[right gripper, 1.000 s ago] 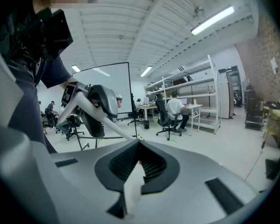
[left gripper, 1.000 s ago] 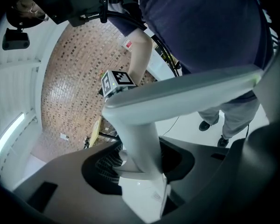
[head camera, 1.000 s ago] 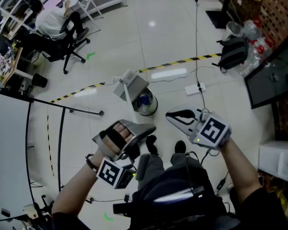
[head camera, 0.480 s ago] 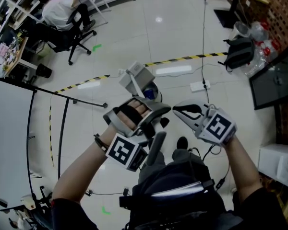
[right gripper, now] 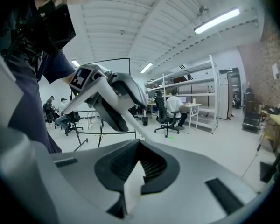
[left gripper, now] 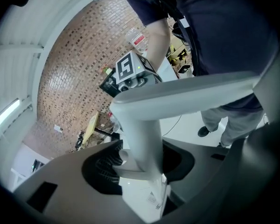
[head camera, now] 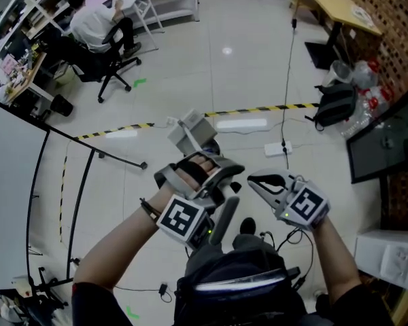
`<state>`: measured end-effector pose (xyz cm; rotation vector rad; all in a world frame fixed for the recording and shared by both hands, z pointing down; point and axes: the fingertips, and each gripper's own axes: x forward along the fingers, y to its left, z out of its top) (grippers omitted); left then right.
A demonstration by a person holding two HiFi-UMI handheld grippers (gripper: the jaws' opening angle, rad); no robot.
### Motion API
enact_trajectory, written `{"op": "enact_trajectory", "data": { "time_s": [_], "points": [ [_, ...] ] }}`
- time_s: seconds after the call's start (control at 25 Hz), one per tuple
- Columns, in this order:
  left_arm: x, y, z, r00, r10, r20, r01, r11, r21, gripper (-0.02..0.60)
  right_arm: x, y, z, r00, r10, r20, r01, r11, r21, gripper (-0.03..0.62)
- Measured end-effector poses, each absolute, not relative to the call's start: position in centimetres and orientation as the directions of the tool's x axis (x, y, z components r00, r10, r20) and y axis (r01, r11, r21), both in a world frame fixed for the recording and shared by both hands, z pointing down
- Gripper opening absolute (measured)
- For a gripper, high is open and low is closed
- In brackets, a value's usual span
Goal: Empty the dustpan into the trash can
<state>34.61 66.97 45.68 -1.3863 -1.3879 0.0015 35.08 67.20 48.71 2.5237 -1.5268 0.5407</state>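
Note:
A light grey dustpan (head camera: 192, 131) hangs over the floor just ahead of my left gripper (head camera: 202, 170). Its pale long handle (left gripper: 144, 139) runs between the left jaws, which are shut on it; the handle's lower end (head camera: 224, 217) sticks out toward my body. The trash can is hidden under the dustpan and that gripper. My right gripper (head camera: 257, 180) floats beside the left one, apart from the handle, jaws together with nothing gripped. In the right gripper view only a narrow pale sliver shows between its jaws (right gripper: 134, 174), and the left gripper's marker cube (right gripper: 81, 78) sits above.
A yellow-black tape line (head camera: 258, 109) crosses the floor, with a power strip (head camera: 280, 148) and cable nearby. A person sits on an office chair (head camera: 98, 26) at the far left. A black stand (head camera: 88, 156) and a white panel (head camera: 7, 182) are at the left, bags and bottles (head camera: 340, 97) at the right.
My left gripper has carried the dustpan forward and to the right, so it now covers the trash can. The right gripper has barely moved.

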Motion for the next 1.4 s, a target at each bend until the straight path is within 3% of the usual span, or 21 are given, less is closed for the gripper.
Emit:
{"op": "enact_trajectory", "data": {
  "time_s": [0.72,1.04,1.4],
  "points": [
    [37.6,66.8,44.9,0.31,0.687,0.657,0.741,0.258,-0.619,0.193,36.1,66.6,48.0,0.423,-0.816,0.394,-0.882,-0.47,-0.029,0.015],
    [42.4,65.1,41.6,0.43,0.718,0.548,0.806,-0.031,-0.592,0.192,36.6,66.6,47.9,0.421,-0.808,0.411,-0.88,-0.474,-0.029,0.015],
    [46.4,62.5,40.1,0.511,0.725,0.462,0.805,-0.216,-0.552,0.192,37.7,66.1,48.4,0.41,-0.791,0.454,-0.881,-0.472,-0.025,0.015]
  ]
}}
